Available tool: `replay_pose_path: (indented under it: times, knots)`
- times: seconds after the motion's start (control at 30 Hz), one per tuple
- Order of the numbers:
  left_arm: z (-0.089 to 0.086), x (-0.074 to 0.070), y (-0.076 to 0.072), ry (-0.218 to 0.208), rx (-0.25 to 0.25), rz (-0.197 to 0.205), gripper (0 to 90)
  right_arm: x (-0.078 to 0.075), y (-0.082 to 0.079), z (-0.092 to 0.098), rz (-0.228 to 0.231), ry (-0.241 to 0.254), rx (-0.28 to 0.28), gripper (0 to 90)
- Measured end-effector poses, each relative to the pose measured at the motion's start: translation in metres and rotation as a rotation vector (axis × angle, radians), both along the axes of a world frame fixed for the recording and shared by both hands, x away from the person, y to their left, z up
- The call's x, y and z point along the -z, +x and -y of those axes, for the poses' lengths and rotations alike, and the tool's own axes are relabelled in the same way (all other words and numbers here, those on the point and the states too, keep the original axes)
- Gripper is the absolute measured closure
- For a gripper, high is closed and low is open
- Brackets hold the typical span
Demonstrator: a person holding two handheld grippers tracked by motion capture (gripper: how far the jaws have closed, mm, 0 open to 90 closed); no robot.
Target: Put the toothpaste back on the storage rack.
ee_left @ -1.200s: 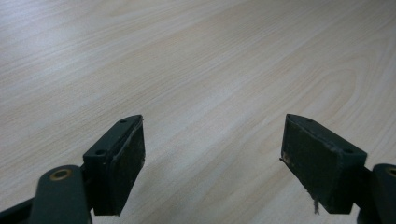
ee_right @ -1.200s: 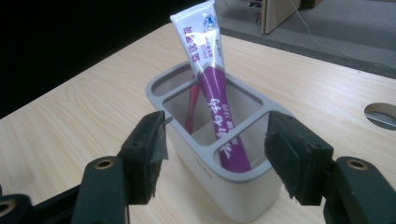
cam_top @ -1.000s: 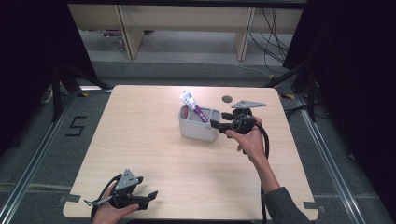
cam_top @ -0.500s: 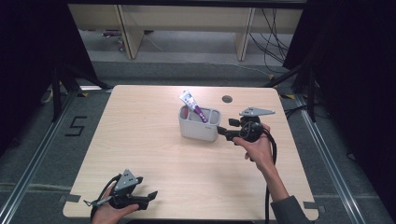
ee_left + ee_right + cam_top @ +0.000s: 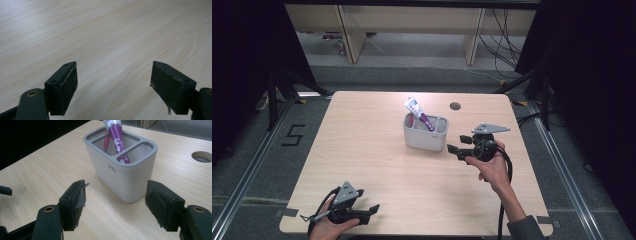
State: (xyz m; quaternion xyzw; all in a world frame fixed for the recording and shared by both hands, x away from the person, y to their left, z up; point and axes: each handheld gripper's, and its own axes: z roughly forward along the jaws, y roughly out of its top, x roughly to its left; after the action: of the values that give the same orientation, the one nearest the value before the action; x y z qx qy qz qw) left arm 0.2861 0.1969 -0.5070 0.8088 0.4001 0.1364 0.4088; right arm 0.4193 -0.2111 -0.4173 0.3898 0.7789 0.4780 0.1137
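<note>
A grey divided holder stands at the middle back of the table, with a purple and white tube leaning out of it and a pink stick behind the tube. My right gripper hovers just right of the holder, its jaws pointing at it. In the right gripper view the holder stands beyond my right gripper, whose jaws are open, have just been opening further, and hold nothing. My left gripper rests low at the front left edge; in its own view the left gripper is open over bare wood.
The light wooden table has a round cable hole behind the holder. A black cable trails from the right gripper along the forearm. Dark floor, metal rails and shelving surround the table.
My right gripper has drawn back from the holder, to the right and toward the table's front, sinking slightly. The left gripper has stayed where it was.
</note>
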Motion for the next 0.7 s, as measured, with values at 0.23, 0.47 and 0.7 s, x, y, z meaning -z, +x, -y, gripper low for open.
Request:
replay_pose_path:
  times: [0.23, 0.47, 0.7]
  knots:
    - [0.000, 0.000, 0.000, 0.009, -0.007, 0.005, 21.3, 0.006, -0.010, 0.005, 0.017, -0.023, 0.004, 31.8]
    - [0.000, 0.001, 0.000, -0.011, -0.018, 0.008, 21.3, 0.010, -0.017, 0.003, -0.010, -0.031, -0.012, 30.7]
    - [-0.001, 0.000, 0.000, 0.010, -0.003, 0.002, 21.3, 0.016, -0.024, 0.005, -0.017, -0.033, -0.026, 29.0]
